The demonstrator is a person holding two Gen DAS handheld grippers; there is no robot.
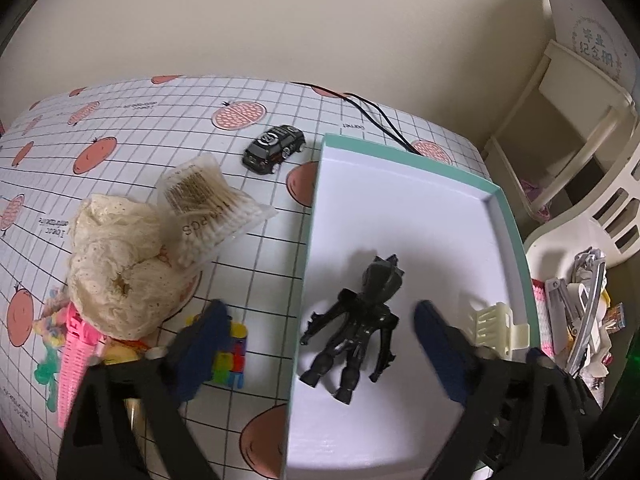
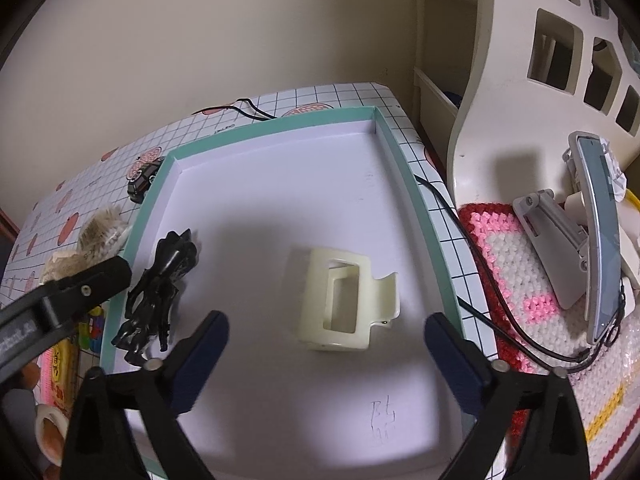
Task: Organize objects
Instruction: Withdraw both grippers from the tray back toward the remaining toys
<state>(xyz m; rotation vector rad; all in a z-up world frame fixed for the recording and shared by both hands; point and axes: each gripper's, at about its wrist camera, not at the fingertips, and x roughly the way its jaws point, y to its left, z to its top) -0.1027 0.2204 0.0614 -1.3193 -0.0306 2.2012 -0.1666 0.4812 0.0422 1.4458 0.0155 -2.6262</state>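
A shallow white box with a teal rim [image 1: 404, 162] [image 2: 394, 148] lies on the checked tablecloth. Inside it, a black toy figure [image 1: 356, 328] [image 2: 160, 284] lies flat near the left wall. A cream hair claw clip [image 2: 344, 304] [image 1: 496, 328] rests near the box's middle-right. My left gripper [image 1: 320, 314] hangs open over the figure, its fingers either side and not touching it. My right gripper [image 2: 326, 320] is open just in front of the clip with nothing held. One finger [image 2: 80, 292] of the left gripper shows in the right wrist view beside the figure.
Left of the box lie a black toy car [image 1: 276, 148], a bag of cotton swabs [image 1: 208, 208], a cream lace cloth [image 1: 116, 264], a pink comb [image 1: 76, 356] and a coloured cube [image 1: 232, 352]. A black cable [image 2: 480, 300] runs to a phone [image 2: 600, 232] on a cushioned chair at right.
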